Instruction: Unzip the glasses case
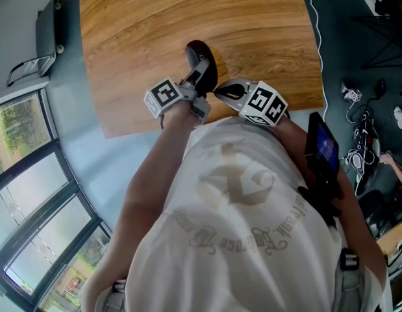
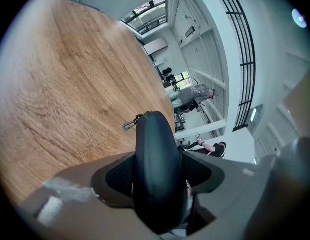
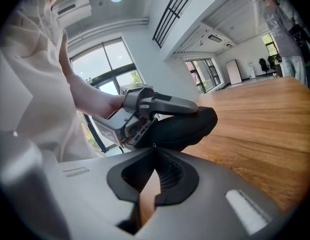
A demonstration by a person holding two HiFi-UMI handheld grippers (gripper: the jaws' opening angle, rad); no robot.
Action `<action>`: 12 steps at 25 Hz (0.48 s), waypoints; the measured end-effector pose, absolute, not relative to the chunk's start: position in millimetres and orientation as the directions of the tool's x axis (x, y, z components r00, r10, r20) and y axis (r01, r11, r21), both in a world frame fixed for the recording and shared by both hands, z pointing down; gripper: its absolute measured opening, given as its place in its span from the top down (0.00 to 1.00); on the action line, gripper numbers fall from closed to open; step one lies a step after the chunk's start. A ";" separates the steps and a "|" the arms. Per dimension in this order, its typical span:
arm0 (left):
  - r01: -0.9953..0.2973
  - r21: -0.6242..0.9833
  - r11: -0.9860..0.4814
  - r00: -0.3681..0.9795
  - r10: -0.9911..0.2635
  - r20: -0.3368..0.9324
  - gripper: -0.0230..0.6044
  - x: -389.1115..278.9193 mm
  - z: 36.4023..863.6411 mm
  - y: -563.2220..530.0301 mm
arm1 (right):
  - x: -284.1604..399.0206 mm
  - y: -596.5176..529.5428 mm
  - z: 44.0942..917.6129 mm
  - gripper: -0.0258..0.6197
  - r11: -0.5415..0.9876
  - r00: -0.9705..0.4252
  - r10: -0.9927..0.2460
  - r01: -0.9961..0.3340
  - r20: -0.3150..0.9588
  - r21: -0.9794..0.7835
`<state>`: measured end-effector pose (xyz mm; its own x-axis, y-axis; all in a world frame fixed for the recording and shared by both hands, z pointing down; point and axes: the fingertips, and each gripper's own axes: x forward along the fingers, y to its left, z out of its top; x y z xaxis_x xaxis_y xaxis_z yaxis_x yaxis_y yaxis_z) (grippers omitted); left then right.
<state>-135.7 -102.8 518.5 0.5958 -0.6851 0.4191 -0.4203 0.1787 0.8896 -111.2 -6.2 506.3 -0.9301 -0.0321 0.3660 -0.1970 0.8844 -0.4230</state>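
Seen from above, a black glasses case sits on edge over the wooden table, near its front edge. The left gripper is clamped across its sides. Only the left gripper view shows a metal zip pull at the case's far end. Only the right gripper view shows the right gripper with its jaws pressed together, tips against the case's edge. Whether they pinch anything is unclear.

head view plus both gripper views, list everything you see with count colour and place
table: one, brown wood, under both grippers
glasses case: one, black, clamped in left gripper over table's near edge
zipper pull: one, grey metal, case's far tip
screen device: one, black, lit blue, at person's right side
left gripper: one, grey, shut on case
right gripper: one, grey, jaws shut, tips at case's seam
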 end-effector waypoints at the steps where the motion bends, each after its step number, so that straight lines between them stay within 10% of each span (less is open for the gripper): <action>1: -0.423 0.888 0.181 0.596 -0.682 0.423 0.49 -136.1 518.8 -102.3 | -111.4 -6.1 506.9 0.95 0.891 -0.926 -0.032 -0.197 0.375 -0.409; 12: -0.522 0.842 0.136 0.613 -0.627 0.481 0.51 -134.5 524.2 -98.6 | -108.8 0.0 511.8 0.95 0.943 -0.884 -0.047 -0.193 0.465 -0.271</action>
<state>-134.5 -98.6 524.2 0.6128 -0.6269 0.4810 -0.5217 0.1362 0.8422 -108.8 0.0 511.8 -0.8839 -0.0473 0.4652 -0.1931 0.9430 -0.2709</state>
